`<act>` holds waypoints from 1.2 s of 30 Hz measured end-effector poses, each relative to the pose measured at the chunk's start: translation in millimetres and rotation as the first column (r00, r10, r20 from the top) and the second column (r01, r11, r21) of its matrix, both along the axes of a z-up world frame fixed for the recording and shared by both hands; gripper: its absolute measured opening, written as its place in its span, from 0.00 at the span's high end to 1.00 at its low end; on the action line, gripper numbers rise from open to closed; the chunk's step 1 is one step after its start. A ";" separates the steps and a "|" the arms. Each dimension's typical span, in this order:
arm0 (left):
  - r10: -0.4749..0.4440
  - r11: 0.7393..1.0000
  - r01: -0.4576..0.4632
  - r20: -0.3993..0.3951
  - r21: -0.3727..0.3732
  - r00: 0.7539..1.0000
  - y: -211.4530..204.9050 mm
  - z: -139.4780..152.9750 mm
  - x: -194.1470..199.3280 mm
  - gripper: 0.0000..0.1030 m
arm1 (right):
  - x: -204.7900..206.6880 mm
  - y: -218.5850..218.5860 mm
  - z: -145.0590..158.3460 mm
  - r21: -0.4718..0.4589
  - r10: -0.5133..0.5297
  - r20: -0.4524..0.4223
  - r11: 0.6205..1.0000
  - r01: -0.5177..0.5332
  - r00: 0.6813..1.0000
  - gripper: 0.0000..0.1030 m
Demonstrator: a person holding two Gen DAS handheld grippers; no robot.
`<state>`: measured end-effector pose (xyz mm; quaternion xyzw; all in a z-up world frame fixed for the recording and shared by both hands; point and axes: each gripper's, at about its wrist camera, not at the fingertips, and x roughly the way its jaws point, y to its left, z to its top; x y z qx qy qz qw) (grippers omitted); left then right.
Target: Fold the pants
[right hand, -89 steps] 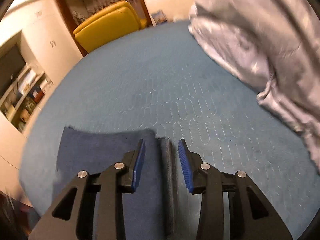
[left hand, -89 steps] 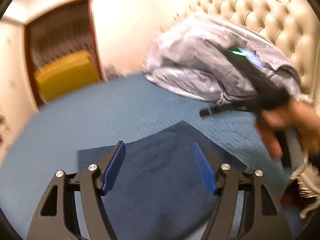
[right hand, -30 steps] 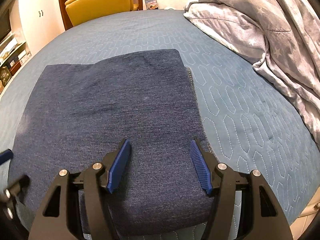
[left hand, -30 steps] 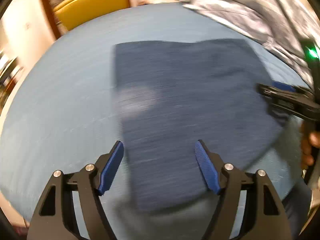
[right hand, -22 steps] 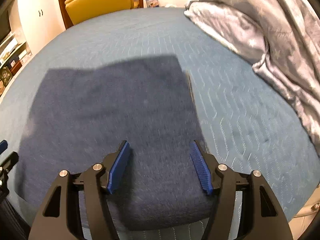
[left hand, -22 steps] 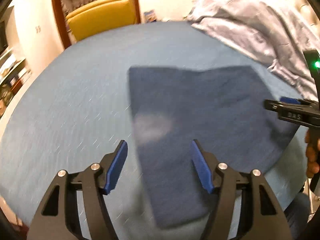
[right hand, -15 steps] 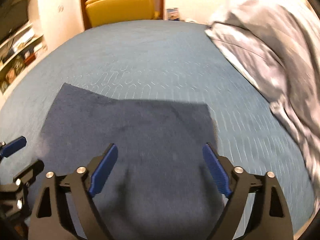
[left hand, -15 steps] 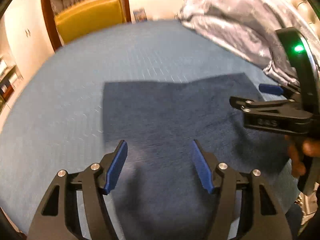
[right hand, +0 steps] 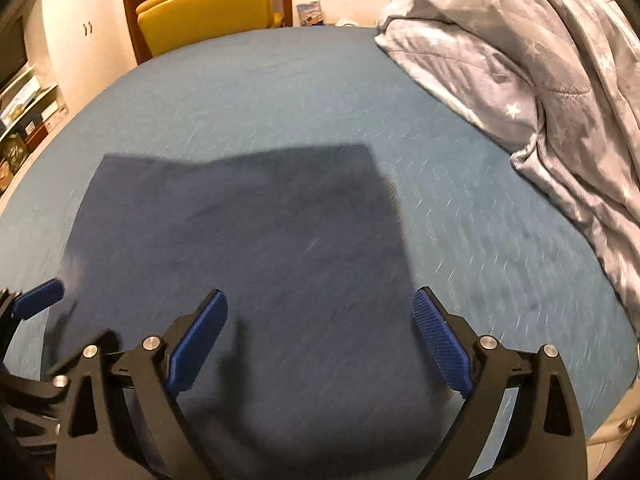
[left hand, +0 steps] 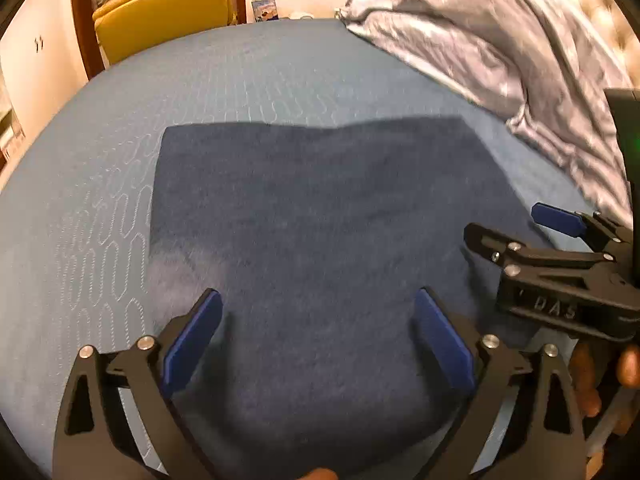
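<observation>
1. My left gripper (left hand: 318, 336) hung spread wide above the near part of the folded navy pants (left hand: 320, 220), its blue pads (left hand: 192, 336) clear of the cloth and holding nothing.
2. My right gripper (right hand: 320, 336) sat in the same pose, jaws released and wide apart, pointed forward over the near edge of the pants (right hand: 248, 232) and gripping nothing.
3. The pants lay flat as a dark, roughly rectangular fold on the blue quilted bedspread (left hand: 260, 72), near the front edge of the bed.
4. From the left wrist I saw the right gripper (left hand: 516, 232) come in from the right, side-on over the pants' right edge, with the person's fingers (left hand: 584, 376) wrapped under its handle.
5. From the right wrist I caught only one blue pad of the left gripper (right hand: 38, 303) at the far left, blurred.
6. The right view showed the star-printed grey duvet (right hand: 520, 64) sharply and shelves (right hand: 24, 112) at the left; the left view showed the duvet (left hand: 480, 40) smeared.
7. Both views held the yellow chair (right hand: 204, 4) beyond the bed's far side.
</observation>
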<state>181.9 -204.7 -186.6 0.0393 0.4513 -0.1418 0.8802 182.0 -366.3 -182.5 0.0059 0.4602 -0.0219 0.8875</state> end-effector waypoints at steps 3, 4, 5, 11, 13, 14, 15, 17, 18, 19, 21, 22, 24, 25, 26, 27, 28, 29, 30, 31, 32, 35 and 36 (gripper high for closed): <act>0.003 0.999 -0.001 -0.067 0.034 0.998 2.9 -10.7 -0.9 0.02 | -1.3 3.8 -20.1 -0.025 -0.002 -0.058 1.000 0.000 0.998 0.11; 0.008 0.999 -0.006 -0.063 0.040 0.998 5.3 -11.5 -2.4 0.02 | -4.6 4.8 -21.5 -0.038 -0.001 -0.038 0.999 -0.001 0.999 0.11; 0.014 0.998 -0.011 -0.054 0.054 0.998 6.1 -11.6 -3.7 0.02 | -8.4 7.2 -20.8 -0.044 -0.001 -0.027 0.999 0.000 1.000 0.11; 0.063 0.997 -0.062 -0.018 0.056 0.998 16.2 -5.7 -7.4 0.02 | -12.6 8.0 -21.2 -0.047 -0.027 -0.033 0.999 0.026 0.999 0.11; 0.079 0.994 -0.077 -0.010 0.081 0.997 18.1 -2.6 -9.0 0.02 | -13.9 9.4 -20.9 -0.051 -0.036 -0.033 0.998 0.034 0.999 0.11; 0.078 0.995 -0.077 -0.005 0.071 0.997 19.4 -1.1 -9.9 0.02 | -14.7 9.7 -20.7 -0.047 -0.041 -0.034 0.998 0.039 0.999 0.11; 0.077 0.996 -0.077 -0.004 0.055 0.997 20.8 1.0 -11.8 0.02 | -15.0 9.7 -20.6 -0.044 -0.046 -0.035 0.998 0.045 0.998 0.11; 0.073 0.996 -0.072 -0.008 0.043 0.997 22.0 4.3 -14.8 0.02 | -16.8 11.7 -19.9 -0.044 -0.046 -0.036 0.998 0.045 0.998 0.11; 0.073 0.996 -0.073 -0.001 0.045 0.997 22.6 7.2 -16.4 0.02 | -17.0 11.4 -19.6 -0.044 -0.042 -0.037 0.998 0.040 0.998 0.11; 0.072 0.996 -0.073 0.003 0.042 0.997 22.9 10.1 -17.5 0.02 | -15.6 9.9 -19.4 -0.040 -0.037 -0.040 0.999 0.036 0.998 0.11; 0.072 0.997 -0.072 0.006 0.019 0.997 26.9 16.9 -21.5 0.02 | -16.6 7.2 -15.4 -0.018 -0.052 -0.048 0.998 0.052 0.997 0.11; 0.079 0.997 -0.079 0.015 0.018 0.997 28.3 21.0 -23.3 0.02 | -19.5 6.3 -10.4 -0.012 -0.063 -0.040 0.998 0.063 0.997 0.11; 0.084 0.996 -0.084 0.037 0.001 0.996 30.9 31.2 -29.5 0.02 | -31.1 6.1 5.3 0.000 -0.078 -0.011 0.997 0.078 0.997 0.11; 0.082 0.997 -0.082 0.040 -0.014 0.996 32.5 36.2 -32.9 0.02 | -36.2 6.7 11.8 -0.011 -0.086 -0.003 0.996 0.086 0.996 0.11; 0.084 0.996 -0.083 0.043 -0.024 0.996 33.4 40.9 -35.8 0.02 | -44.6 8.0 20.7 -0.037 -0.107 0.011 0.994 0.107 0.994 0.11; 0.084 0.996 -0.082 0.052 -0.030 0.995 34.6 46.9 -41.2 0.02 | -50.1 8.3 26.3 -0.046 -0.121 0.017 0.991 0.122 0.992 0.11; 0.082 0.996 -0.080 0.060 -0.032 0.995 34.6 51.5 -44.9 0.02 | -55.9 8.7 31.9 -0.045 -0.131 0.021 0.990 0.131 0.991 0.11; 0.079 0.996 -0.077 0.064 -0.039 0.995 35.2 56.4 -49.0 0.02 | -63.8 9.6 39.1 -0.042 -0.141 0.027 0.989 0.142 0.990 0.11; 0.074 0.996 -0.070 0.064 -0.057 0.995 36.4 61.1 -53.1 0.02 | -68.4 10.3 43.7 -0.046 -0.148 0.032 0.988 0.150 0.988 0.11; 0.073 0.995 -0.069 0.066 -0.068 0.995 37.2 65.0 -55.7 0.02 | -73.2 11.7 48.3 -0.052 -0.153 0.038 0.987 0.155 0.988 0.11; 0.075 0.995 -0.069 0.070 -0.076 0.995 38.0 69.2 -58.3 0.02 | -77.9 12.8 52.5 -0.052 -0.153 0.044 0.986 0.156 0.987 0.11; 0.069 0.994 -0.061 0.087 -0.095 0.994 38.9 80.8 -65.9 0.02 | -89.7 16.7 62.5 -0.042 -0.157 0.055 0.986 0.159 0.986 0.11; 0.068 0.993 -0.058 0.094 -0.101 0.993 39.1 85.3 -68.6 0.02 | -93.4 17.0 65.4 -0.045 -0.159 0.057 0.986 0.161 0.986 0.11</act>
